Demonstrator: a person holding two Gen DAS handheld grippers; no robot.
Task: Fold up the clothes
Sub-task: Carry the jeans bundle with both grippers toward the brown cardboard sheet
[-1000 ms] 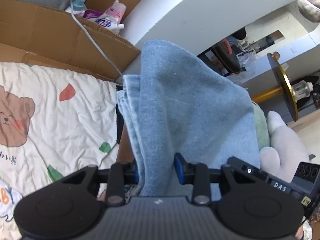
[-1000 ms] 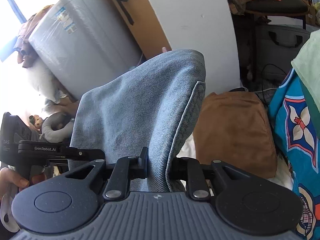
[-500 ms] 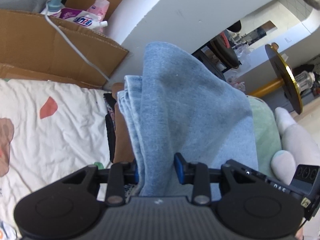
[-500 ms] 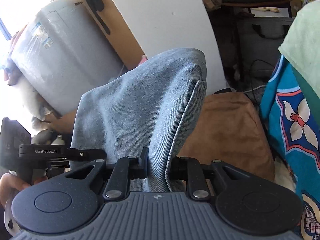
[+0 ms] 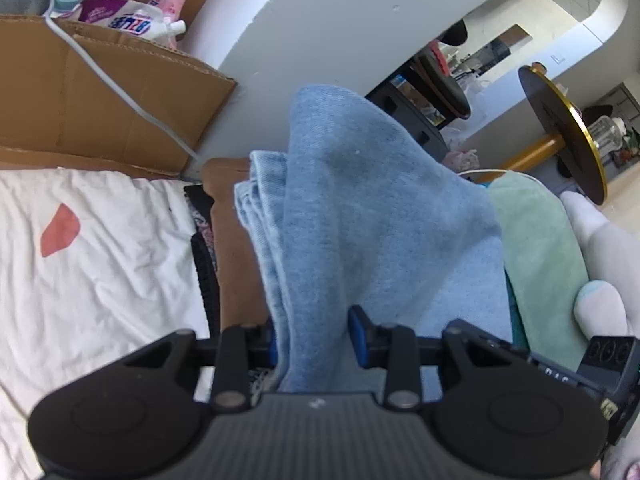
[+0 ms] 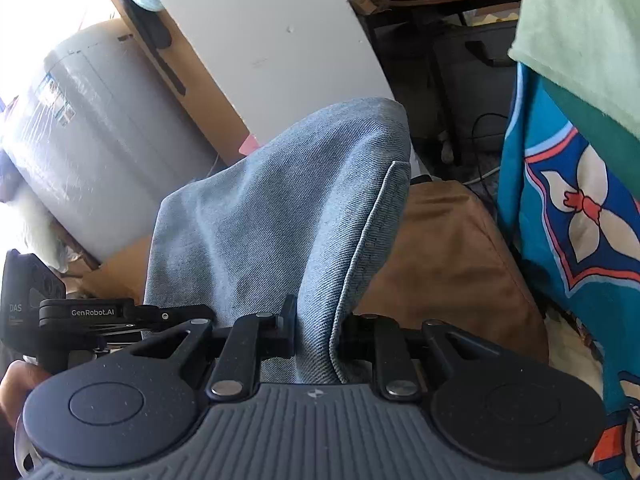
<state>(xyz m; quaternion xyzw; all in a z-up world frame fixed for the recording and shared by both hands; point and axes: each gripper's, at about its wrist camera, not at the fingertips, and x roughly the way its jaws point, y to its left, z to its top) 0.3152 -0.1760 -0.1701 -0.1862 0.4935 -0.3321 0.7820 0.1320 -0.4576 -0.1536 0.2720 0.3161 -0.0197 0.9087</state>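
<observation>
Since the earlier frames both views sink: the cardboard box and white bedsheet slide up and leftward in the left view, and the brown cushion looms larger in the right. The denim garment hangs doubled between the tools, above the cushion. The left tool is clamped on a thick bunch of denim; the right tool pinches a thinner hemmed edge. To fold well, lower both ends together, level and taut, releasing only once the cloth lies flat.
</observation>
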